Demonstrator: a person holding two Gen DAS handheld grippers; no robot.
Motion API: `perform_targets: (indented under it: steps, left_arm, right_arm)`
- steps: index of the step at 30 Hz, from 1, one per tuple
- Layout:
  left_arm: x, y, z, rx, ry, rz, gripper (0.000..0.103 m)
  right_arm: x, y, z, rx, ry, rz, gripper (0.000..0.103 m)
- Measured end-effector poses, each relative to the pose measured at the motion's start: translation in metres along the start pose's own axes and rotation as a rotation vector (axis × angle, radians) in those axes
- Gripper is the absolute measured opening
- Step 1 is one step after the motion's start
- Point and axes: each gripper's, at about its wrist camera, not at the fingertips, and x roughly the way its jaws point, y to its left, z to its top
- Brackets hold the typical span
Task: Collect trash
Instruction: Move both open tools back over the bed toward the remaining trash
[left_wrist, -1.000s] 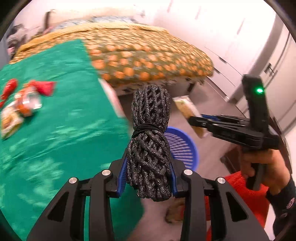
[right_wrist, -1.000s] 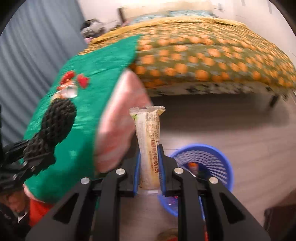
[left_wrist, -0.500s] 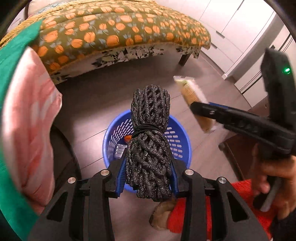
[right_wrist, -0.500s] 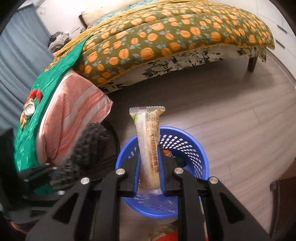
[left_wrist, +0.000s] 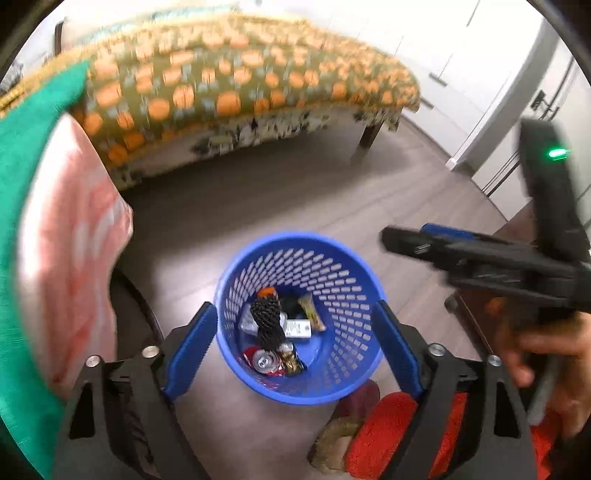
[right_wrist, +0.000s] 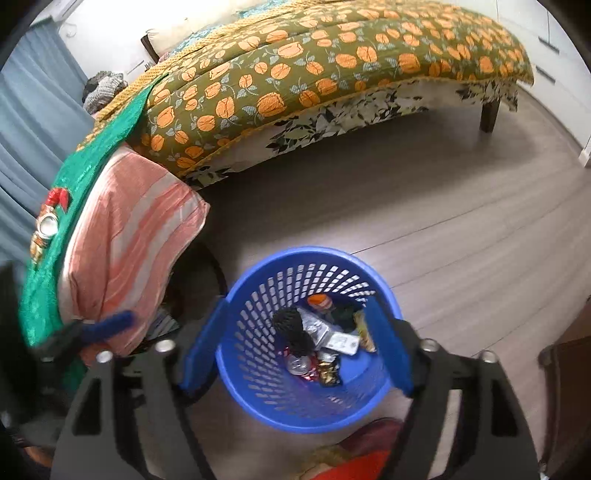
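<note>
Left wrist showed both grippers, left gripper (left_wrist: 295, 334) and right gripper (right_wrist: 295, 345), fingers just sprung wide, empty, above the basket (left_wrist: 347, 273); release stayed centred.

Location was a home bedroom, indicated by a low bed (right_wrist: 369, 92) under an orange-flowered quilt (right_wrist: 332, 55), a striped pink pillow (right_wrist: 129, 229), grey curtains (right_wrist: 33, 122), white wardrobe doors (left_wrist: 472, 66), wood-look plank floor (right_wrist: 461, 229), a blue plastic wastebasket (right_wrist: 258, 387) beside the bed

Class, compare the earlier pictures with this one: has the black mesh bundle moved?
Yes. The black mesh bundle has left the left gripper, whose jaws have just been opening, and now lies down inside the blue basket on the floor.
</note>
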Motion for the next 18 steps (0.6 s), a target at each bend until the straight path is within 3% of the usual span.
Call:
perform_targets:
  steps: [4,9,14,18]
  left_arm:
    - [-0.055,0.006,-0.006,0.014,-0.076,0.007,0.093]
    - [-0.119,0.043,-0.028,0.008,-0.151,0.088,0.097]
    - [-0.161,0.105,-0.056,-0.038,-0.168,0.225,0.097]
    - [-0.188,0.178,-0.083,-0.131,-0.153,0.358,0.097]
  right_arm:
    - [-0.012,0.019,-0.001,-0.073,-0.096,-0.090,0.087]
    - [-0.030,0.056,-0.009,-0.194,-0.233,-0.136,0.088]
    - [-0.033,0.112,-0.018,-0.324,-0.246,-0.133,0.088]
    - [-0.039,0.175,-0.027,-0.371,-0.229,-0.022,0.088]
